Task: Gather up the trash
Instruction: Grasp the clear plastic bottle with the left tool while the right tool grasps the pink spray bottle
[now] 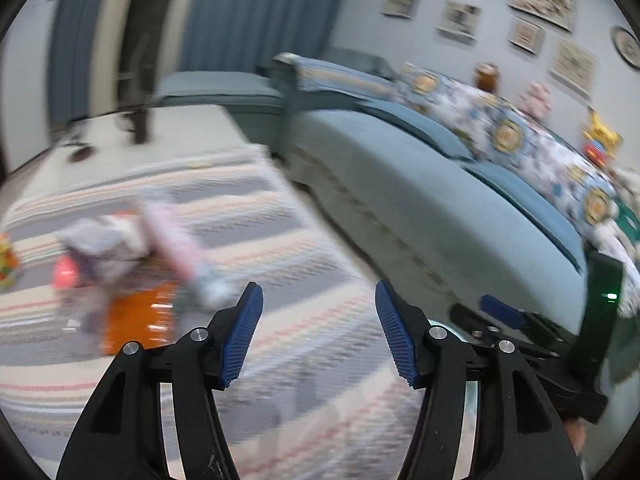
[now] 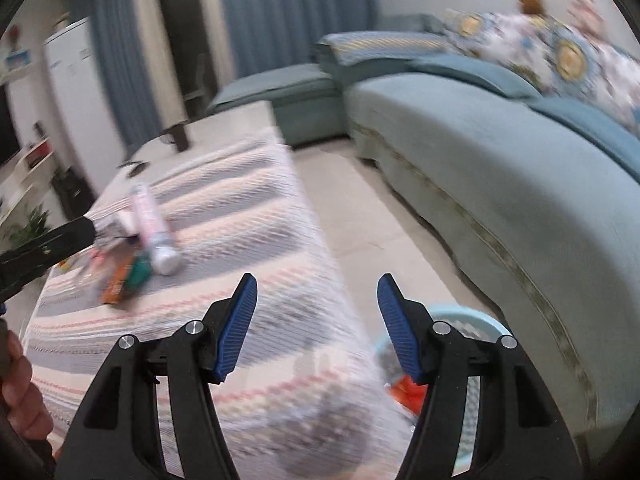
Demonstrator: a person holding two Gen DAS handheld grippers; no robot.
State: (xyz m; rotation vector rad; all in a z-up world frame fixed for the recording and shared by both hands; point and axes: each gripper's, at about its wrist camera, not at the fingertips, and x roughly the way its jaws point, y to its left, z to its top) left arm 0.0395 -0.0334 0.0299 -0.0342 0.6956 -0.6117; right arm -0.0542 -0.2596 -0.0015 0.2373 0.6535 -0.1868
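A pile of trash lies on the striped tablecloth [image 1: 280,240]: a pink-and-white tube [image 1: 172,236], an orange packet [image 1: 136,320] and crumpled wrappers [image 1: 104,248]. My left gripper [image 1: 318,292] hovers to the right of the pile, open, with only cloth showing between its blue pads. In the right wrist view the same tube [image 2: 154,228] and orange packet [image 2: 118,280] lie at the left, with the left gripper's black finger [image 2: 52,240] beside them. My right gripper [image 2: 318,284] is open and empty over the table's edge. A pale blue basket [image 2: 472,320] on the floor below holds an orange wrapper [image 2: 406,394].
A long blue-green sofa [image 2: 500,152] with patterned cushions runs along the right, with a strip of floor [image 2: 372,220] between it and the table. A footstool [image 2: 288,92] stands at the far end. The right gripper [image 1: 500,314] shows at the left wrist view's lower right. A hand [image 2: 20,380] is at the right wrist view's lower left.
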